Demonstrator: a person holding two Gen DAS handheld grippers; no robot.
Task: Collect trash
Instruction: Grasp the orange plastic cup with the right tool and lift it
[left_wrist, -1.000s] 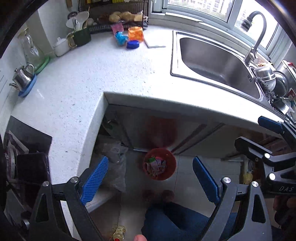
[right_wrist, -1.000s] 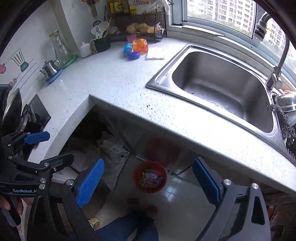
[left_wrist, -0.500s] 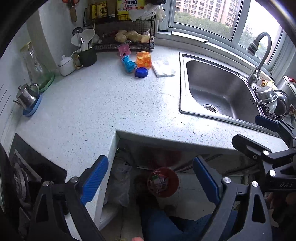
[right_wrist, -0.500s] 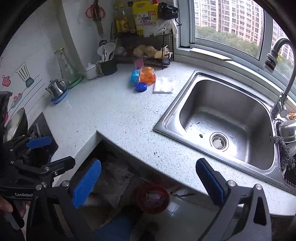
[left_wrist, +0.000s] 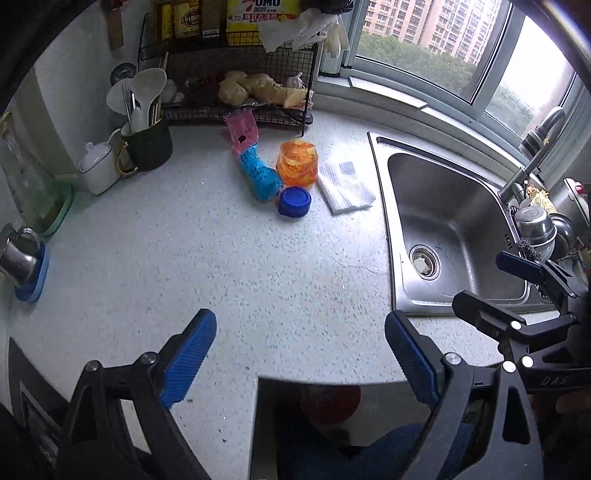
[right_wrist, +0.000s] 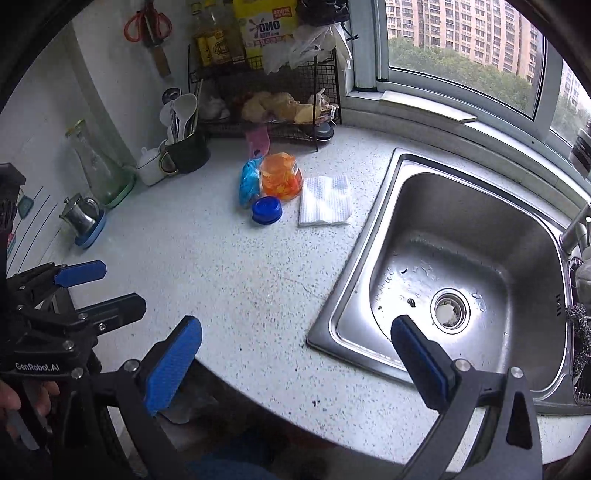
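Observation:
Trash lies at the back of the speckled white counter: a blue wrapper, a pink wrapper, an orange plastic cup, a blue lid and a white tissue. They also show in the right wrist view: the blue wrapper, orange cup, lid and tissue. My left gripper is open and empty above the counter's front edge. My right gripper is open and empty beside the sink. The red bin shows partly below the counter.
A steel sink with a faucet takes the right. A wire rack, a utensil mug, a white pot, a glass jug and a small kettle line the back and left.
Both grippers have risen from the floor bin under the counter to above the countertop. The bin has dropped almost out of sight. Both stay open and empty.

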